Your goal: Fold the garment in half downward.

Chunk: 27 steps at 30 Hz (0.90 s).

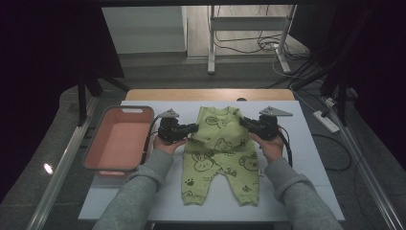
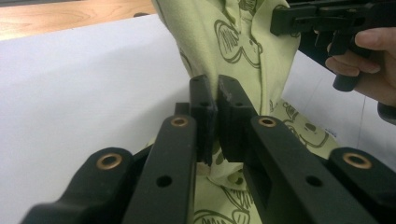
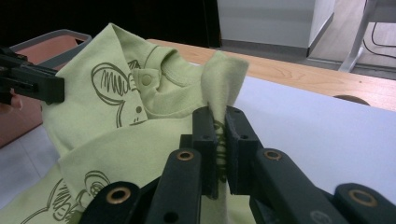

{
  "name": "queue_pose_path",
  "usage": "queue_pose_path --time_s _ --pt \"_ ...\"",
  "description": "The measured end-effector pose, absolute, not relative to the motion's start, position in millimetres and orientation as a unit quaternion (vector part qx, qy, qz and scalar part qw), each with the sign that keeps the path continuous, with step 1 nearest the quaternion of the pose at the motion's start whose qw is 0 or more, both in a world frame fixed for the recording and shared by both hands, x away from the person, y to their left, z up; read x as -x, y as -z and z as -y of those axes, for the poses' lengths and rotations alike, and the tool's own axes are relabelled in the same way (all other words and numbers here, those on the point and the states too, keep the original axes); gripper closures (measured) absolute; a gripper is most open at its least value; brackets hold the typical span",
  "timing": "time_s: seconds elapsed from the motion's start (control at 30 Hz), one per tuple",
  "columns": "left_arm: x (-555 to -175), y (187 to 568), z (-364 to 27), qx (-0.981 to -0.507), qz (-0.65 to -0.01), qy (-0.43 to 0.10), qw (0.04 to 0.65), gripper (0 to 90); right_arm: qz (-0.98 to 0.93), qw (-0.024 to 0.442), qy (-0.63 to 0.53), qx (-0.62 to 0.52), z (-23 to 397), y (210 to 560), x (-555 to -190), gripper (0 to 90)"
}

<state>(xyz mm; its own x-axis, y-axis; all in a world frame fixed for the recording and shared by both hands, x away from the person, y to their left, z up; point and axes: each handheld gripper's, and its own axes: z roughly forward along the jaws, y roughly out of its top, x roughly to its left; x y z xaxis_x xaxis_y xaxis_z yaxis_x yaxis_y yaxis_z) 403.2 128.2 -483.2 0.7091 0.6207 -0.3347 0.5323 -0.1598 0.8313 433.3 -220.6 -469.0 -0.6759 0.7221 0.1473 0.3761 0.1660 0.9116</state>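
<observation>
A light green baby romper (image 1: 220, 153) printed with dark animal faces lies on the white table (image 1: 143, 191), legs toward the person. Its upper part is lifted off the surface. My left gripper (image 1: 193, 127) is shut on the romper's left side fabric (image 2: 224, 51), which rises between the pads (image 2: 204, 109). My right gripper (image 1: 243, 120) is shut on a fold of the right side (image 3: 223, 77), pinched upright between its pads (image 3: 236, 140). The collar with a snap button (image 3: 146, 80) shows in the right gripper view. Each gripper view also catches the opposite gripper (image 2: 327, 21) (image 3: 28, 81).
An empty salmon-pink basket (image 1: 119, 141) with a grey rim stands at the table's left edge. A wooden strip (image 1: 210, 94) runs along the far side. Beyond it are a white stand's legs (image 1: 210, 48) and cables on the floor (image 1: 297, 62).
</observation>
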Motion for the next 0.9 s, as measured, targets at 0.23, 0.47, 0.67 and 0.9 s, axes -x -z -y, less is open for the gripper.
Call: queue_pose_path --time_s 0.23,0.47,0.67,0.9 --pt "-396.1 484.9 -128.2 -0.763 -0.374 -0.040 0.525 84.7 -0.747 0.161 -0.533 -0.364 222.0 470.4 -425.5 84.7" --pt "-387.2 486.6 -126.9 -0.766 -0.370 -0.038 0.524 84.5 -0.750 0.155 -0.532 -0.361 224.7 474.0 -417.1 84.6" --pt "-381.3 489.5 -124.9 -0.768 -0.369 -0.034 0.523 84.4 -0.751 0.150 -0.530 -0.364 226.9 477.4 -411.6 84.6" --pt "-375.1 489.3 -123.0 -0.772 -0.363 -0.035 0.521 84.4 -0.754 0.148 -0.527 -0.363 228.3 477.7 -405.6 84.6"
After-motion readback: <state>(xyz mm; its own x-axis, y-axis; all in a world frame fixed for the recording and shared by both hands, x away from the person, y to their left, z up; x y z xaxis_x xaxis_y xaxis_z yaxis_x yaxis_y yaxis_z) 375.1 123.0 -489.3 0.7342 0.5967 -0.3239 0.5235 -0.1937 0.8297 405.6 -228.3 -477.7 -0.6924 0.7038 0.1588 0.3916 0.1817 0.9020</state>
